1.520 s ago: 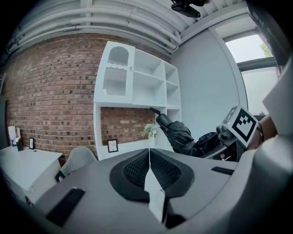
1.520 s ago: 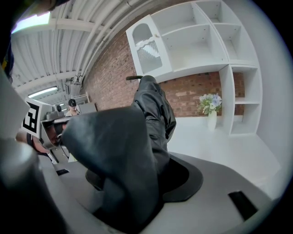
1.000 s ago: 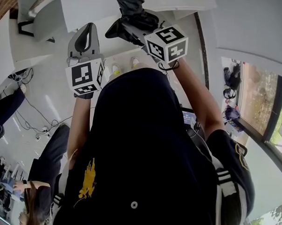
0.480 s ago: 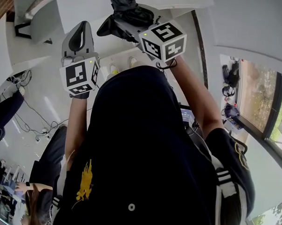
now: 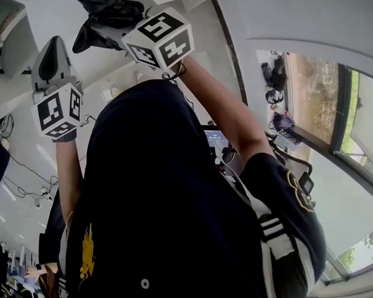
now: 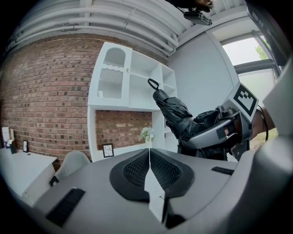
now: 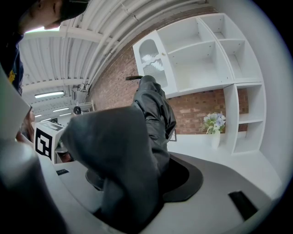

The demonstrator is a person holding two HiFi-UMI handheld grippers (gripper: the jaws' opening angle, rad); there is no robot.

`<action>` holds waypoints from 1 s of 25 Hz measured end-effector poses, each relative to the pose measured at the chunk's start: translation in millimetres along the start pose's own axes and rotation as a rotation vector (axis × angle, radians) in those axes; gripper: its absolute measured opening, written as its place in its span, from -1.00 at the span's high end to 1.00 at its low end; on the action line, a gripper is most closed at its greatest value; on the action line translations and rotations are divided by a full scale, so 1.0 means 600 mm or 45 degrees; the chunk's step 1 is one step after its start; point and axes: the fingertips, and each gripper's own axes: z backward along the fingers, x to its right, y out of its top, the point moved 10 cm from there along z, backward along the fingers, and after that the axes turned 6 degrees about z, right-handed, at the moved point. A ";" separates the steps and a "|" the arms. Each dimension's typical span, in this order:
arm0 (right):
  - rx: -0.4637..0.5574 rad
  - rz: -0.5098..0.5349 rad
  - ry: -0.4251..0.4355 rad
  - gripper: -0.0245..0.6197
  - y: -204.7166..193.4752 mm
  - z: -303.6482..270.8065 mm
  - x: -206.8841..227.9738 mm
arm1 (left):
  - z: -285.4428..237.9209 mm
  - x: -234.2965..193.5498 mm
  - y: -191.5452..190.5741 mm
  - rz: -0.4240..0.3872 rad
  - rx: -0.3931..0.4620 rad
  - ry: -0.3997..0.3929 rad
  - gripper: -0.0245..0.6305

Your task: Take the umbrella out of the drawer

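The right gripper [image 7: 137, 180], its jaws partly apart, clamps the folded black umbrella [image 7: 153, 114]. Its long axis runs upward, with the strap end toward 12 o'clock. White shelves [image 7: 201, 55] stand behind it. The left gripper [image 6: 149, 160] is closed and empty.

White shelf unit [image 7: 206, 59] against brick wall; its lower ledge [image 7: 197, 146] carries flower vase [image 7: 214, 130], with small picture frame [image 6: 108, 150] at vase's 9 o'clock, well apart. White tabletop [image 6: 18, 167] further toward 9 o'clock, small upright items [image 6: 6, 136] on it
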 end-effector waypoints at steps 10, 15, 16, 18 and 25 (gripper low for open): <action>0.015 -0.009 -0.009 0.09 0.008 0.008 0.001 | -0.001 0.000 0.006 0.000 0.010 -0.002 0.86; 0.033 -0.011 0.007 0.09 0.012 0.010 -0.002 | 0.000 0.004 0.012 -0.015 0.017 0.006 0.86; 0.037 -0.012 0.009 0.09 0.012 0.011 -0.002 | -0.001 0.006 0.012 -0.018 0.020 0.005 0.86; 0.038 -0.014 0.006 0.09 0.012 0.014 -0.001 | -0.004 0.011 0.013 -0.018 0.026 -0.004 0.86; 0.026 -0.017 0.009 0.09 0.010 0.011 -0.006 | 0.001 0.002 0.013 -0.015 0.029 0.000 0.86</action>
